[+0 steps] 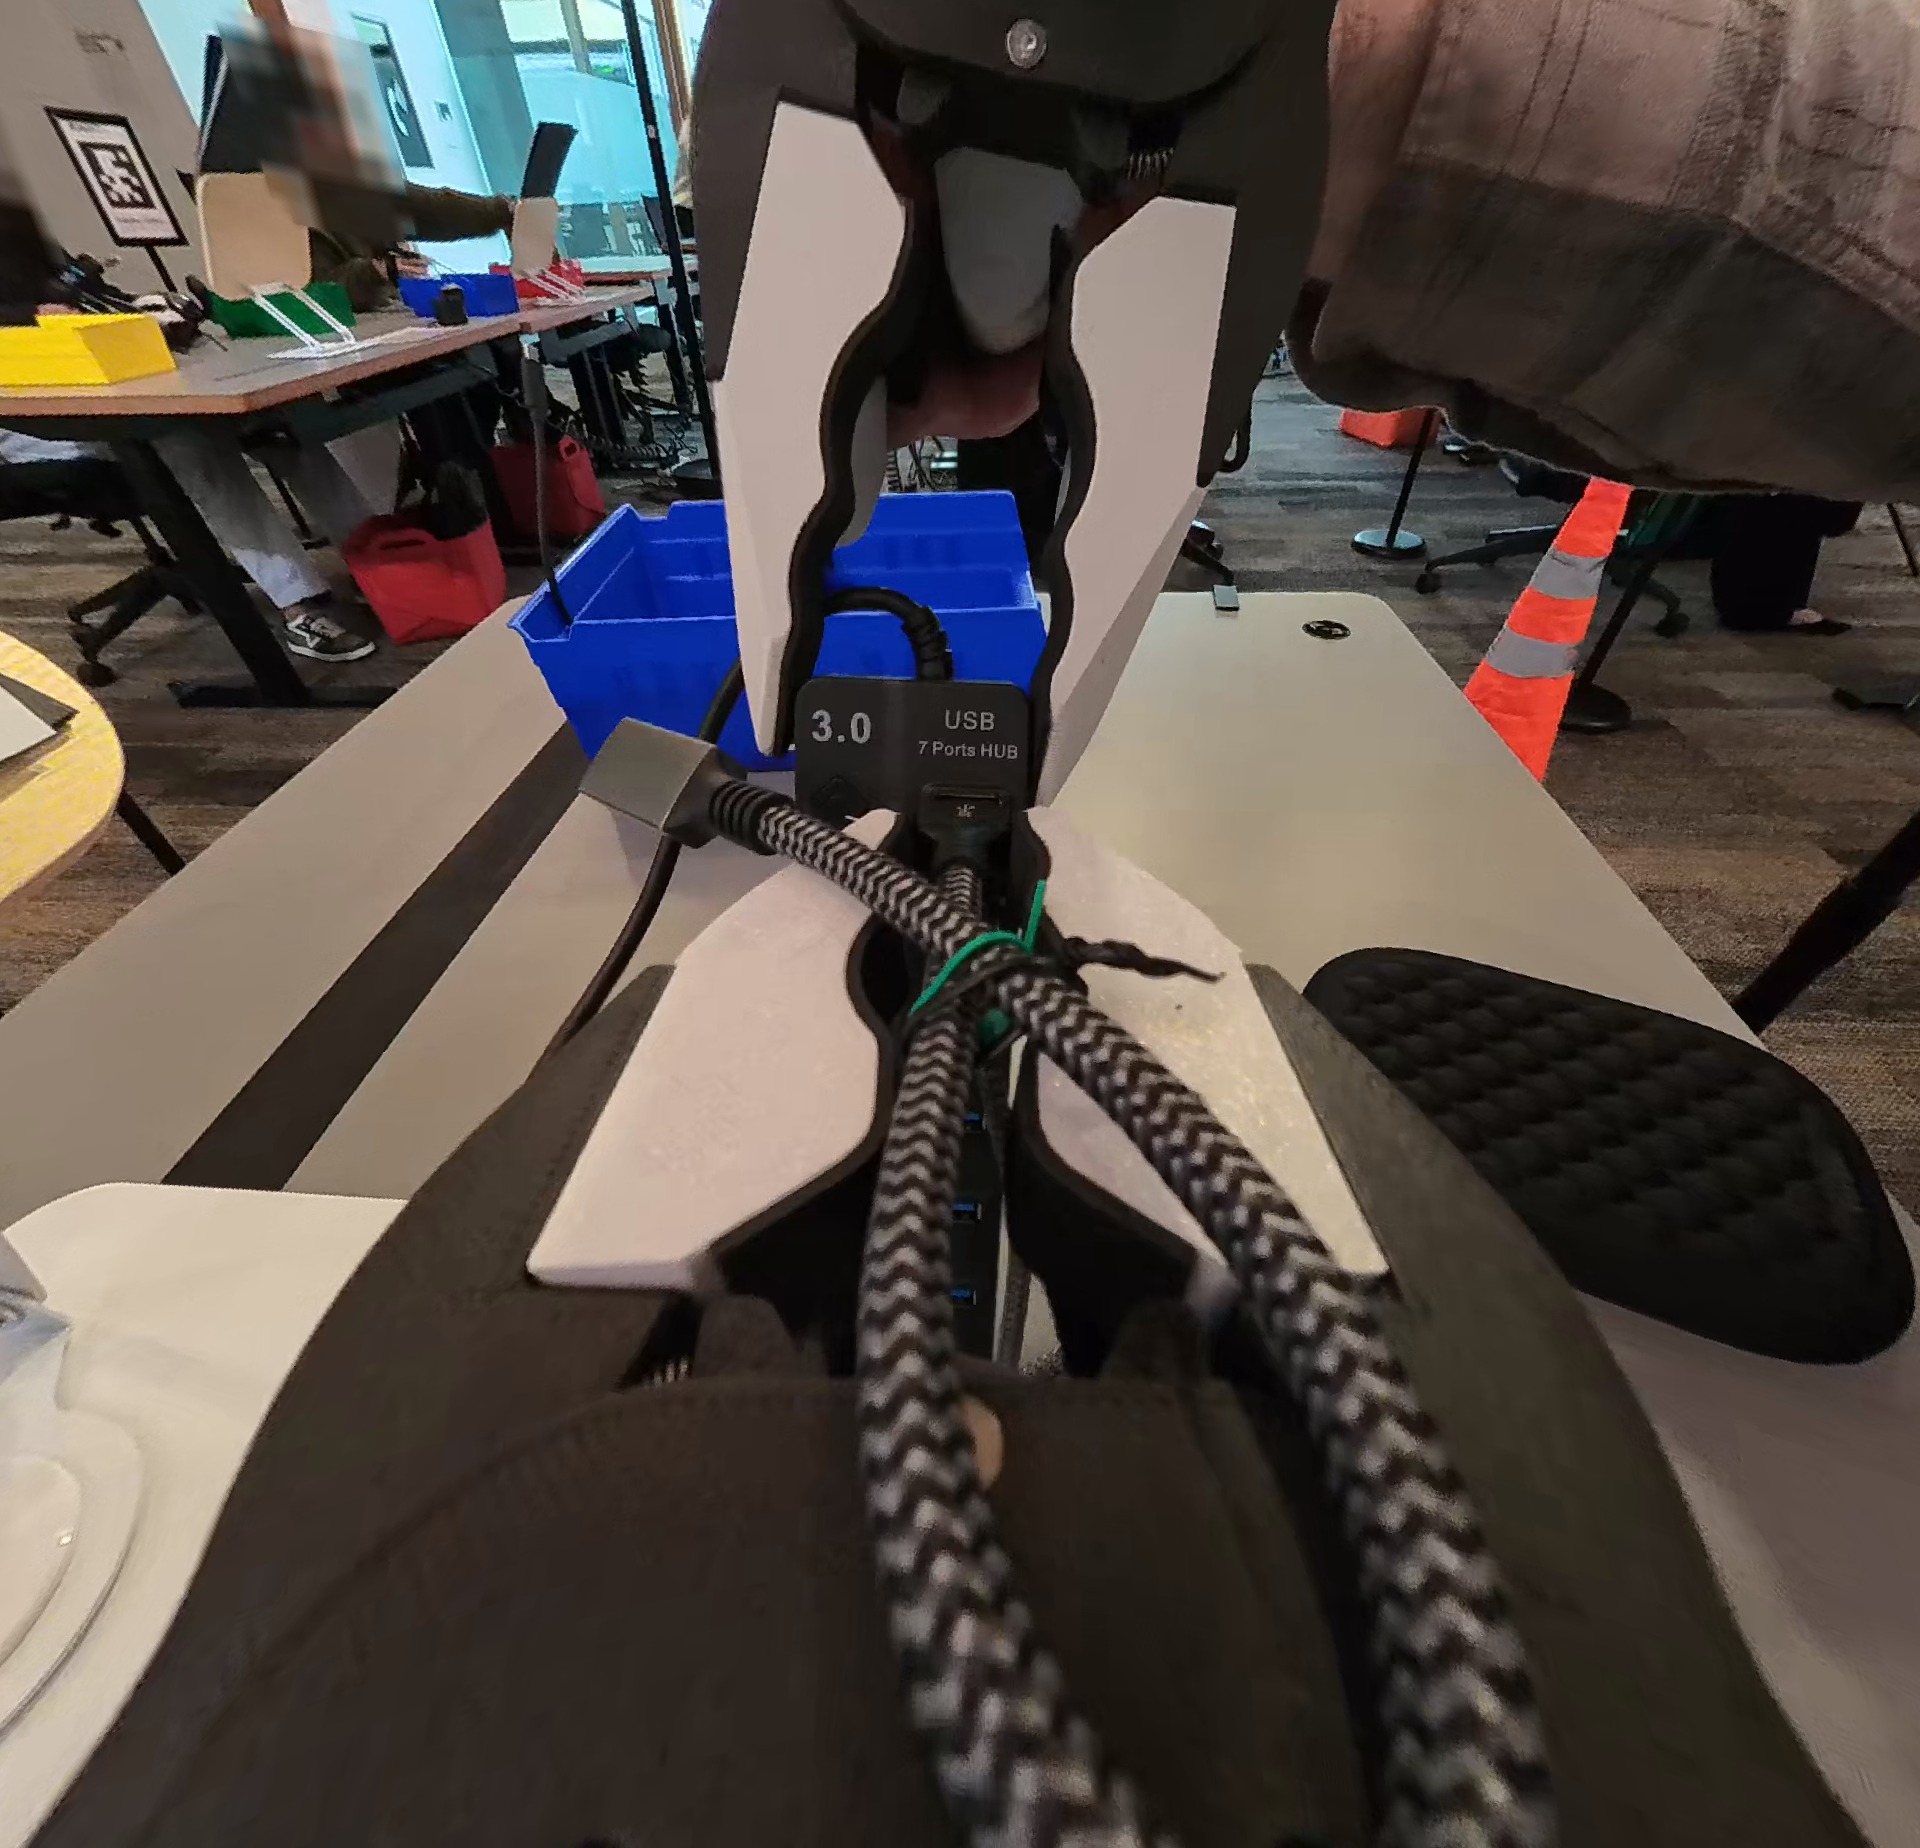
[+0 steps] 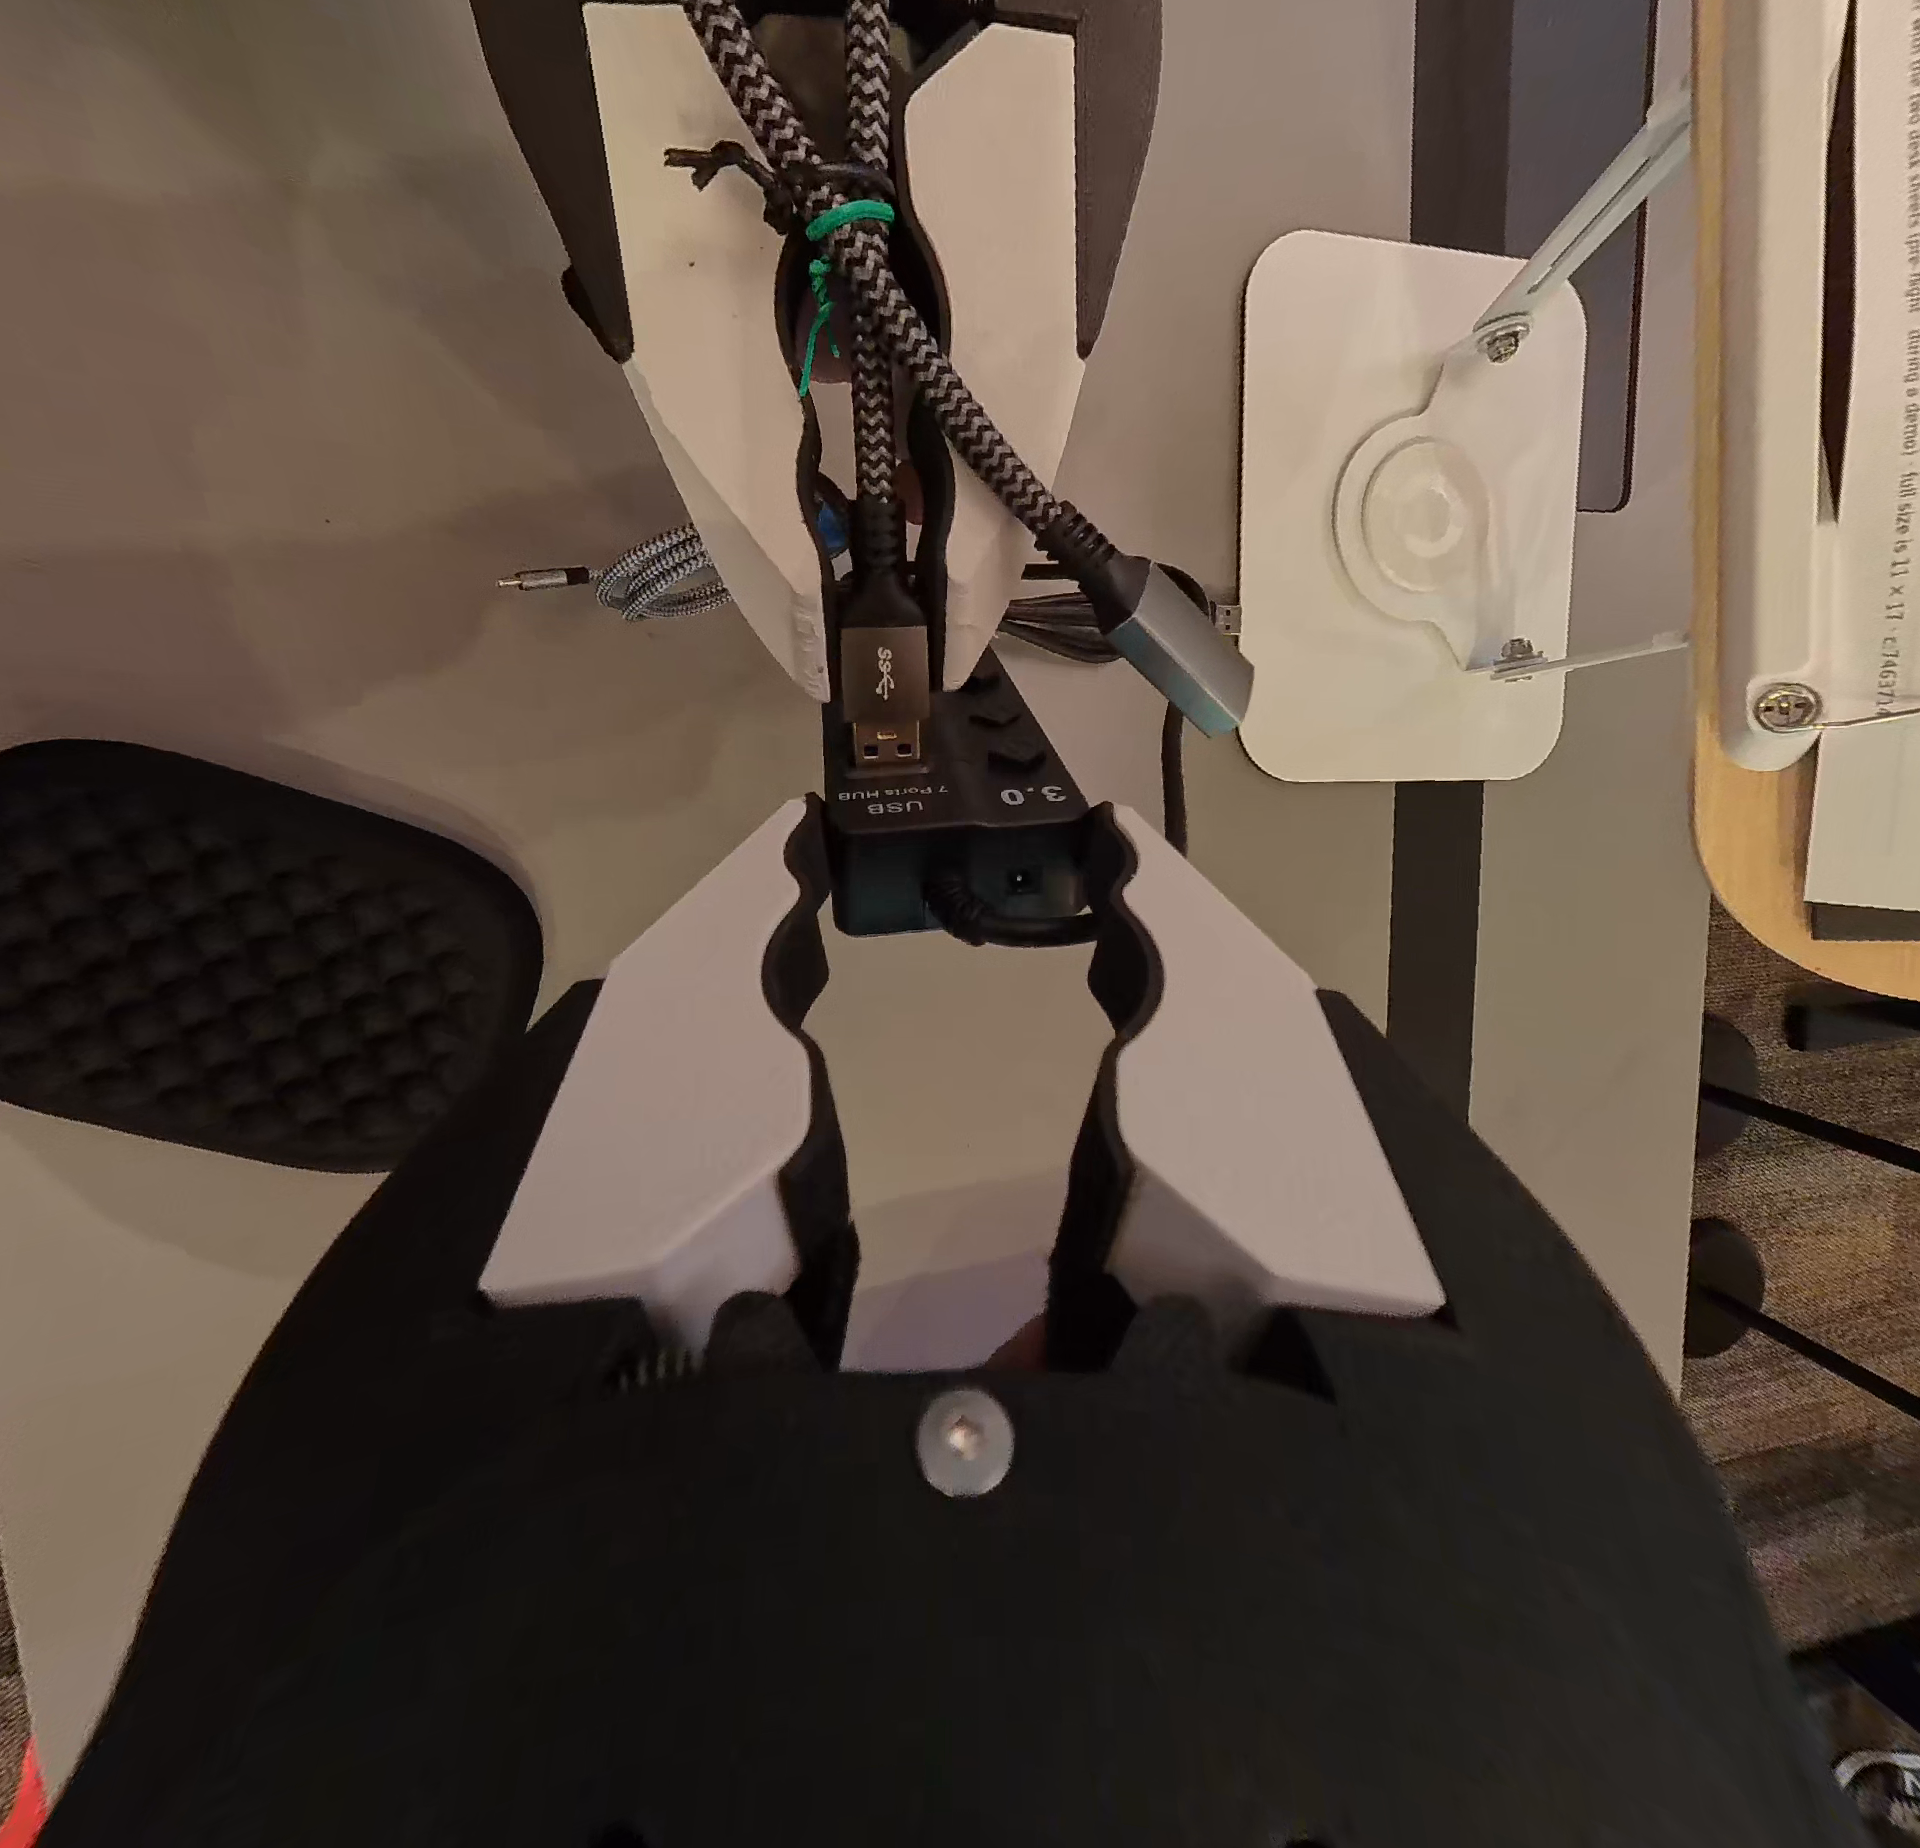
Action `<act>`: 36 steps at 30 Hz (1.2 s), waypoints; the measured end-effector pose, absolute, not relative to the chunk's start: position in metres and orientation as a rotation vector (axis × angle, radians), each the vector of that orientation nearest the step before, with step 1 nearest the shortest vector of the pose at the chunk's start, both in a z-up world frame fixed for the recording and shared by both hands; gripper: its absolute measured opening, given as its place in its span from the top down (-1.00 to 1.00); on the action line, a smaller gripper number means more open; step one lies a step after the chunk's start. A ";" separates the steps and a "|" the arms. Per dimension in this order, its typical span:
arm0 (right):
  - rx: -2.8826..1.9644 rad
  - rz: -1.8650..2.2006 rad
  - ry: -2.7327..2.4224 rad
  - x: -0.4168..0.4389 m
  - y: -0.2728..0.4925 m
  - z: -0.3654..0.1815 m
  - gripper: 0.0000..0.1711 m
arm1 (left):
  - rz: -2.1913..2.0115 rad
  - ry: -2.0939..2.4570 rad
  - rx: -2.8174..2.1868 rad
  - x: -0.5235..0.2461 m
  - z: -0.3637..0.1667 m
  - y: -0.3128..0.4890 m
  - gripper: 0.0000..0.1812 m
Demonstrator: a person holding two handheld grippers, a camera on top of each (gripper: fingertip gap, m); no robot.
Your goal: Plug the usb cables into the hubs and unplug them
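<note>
Left gripper (image 2: 881,655) clamps the plug (image 2: 881,678); right gripper (image 2: 956,842) pinches the hub (image 2: 956,811). Port seemingly hidden beneath, so misalignment could jam the plug.

Each tool has a matte black body and two white, wedge-shaped fingers lined with wavy black pads: the left tool (image 1: 961,863) and the right tool (image 2: 951,822). A silver screw (image 2: 964,1450) sits mid-body. The person's sleeve (image 1: 1621,188) is brownish plaid.
</note>
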State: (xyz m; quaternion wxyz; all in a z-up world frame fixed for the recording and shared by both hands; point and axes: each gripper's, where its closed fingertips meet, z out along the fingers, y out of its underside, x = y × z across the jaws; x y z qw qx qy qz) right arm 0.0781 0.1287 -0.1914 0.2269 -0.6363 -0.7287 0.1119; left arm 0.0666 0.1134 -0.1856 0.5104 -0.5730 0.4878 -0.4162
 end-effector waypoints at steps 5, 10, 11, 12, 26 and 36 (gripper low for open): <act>-1.758 0.310 -2.001 0.077 0.129 -0.191 0.44 | -1.005 1.157 -1.352 0.067 -0.184 0.114 0.82; -1.756 0.317 -1.985 0.077 0.129 -0.190 0.44 | -1.015 1.140 -1.331 0.068 -0.184 0.113 0.83; -1.757 0.325 -1.976 0.077 0.129 -0.189 0.44 | -1.015 1.136 -1.324 0.068 -0.183 0.113 0.83; -1.757 0.332 -1.970 0.077 0.129 -0.189 0.44 | -1.012 1.134 -1.315 0.068 -0.182 0.113 0.83; -1.749 0.331 -1.947 0.075 0.129 -0.185 0.45 | -1.028 1.087 -1.269 0.069 -0.182 0.114 0.82; -1.731 0.330 -1.956 0.069 0.126 -0.183 0.45 | -1.104 1.065 -1.203 0.066 -0.182 0.111 0.82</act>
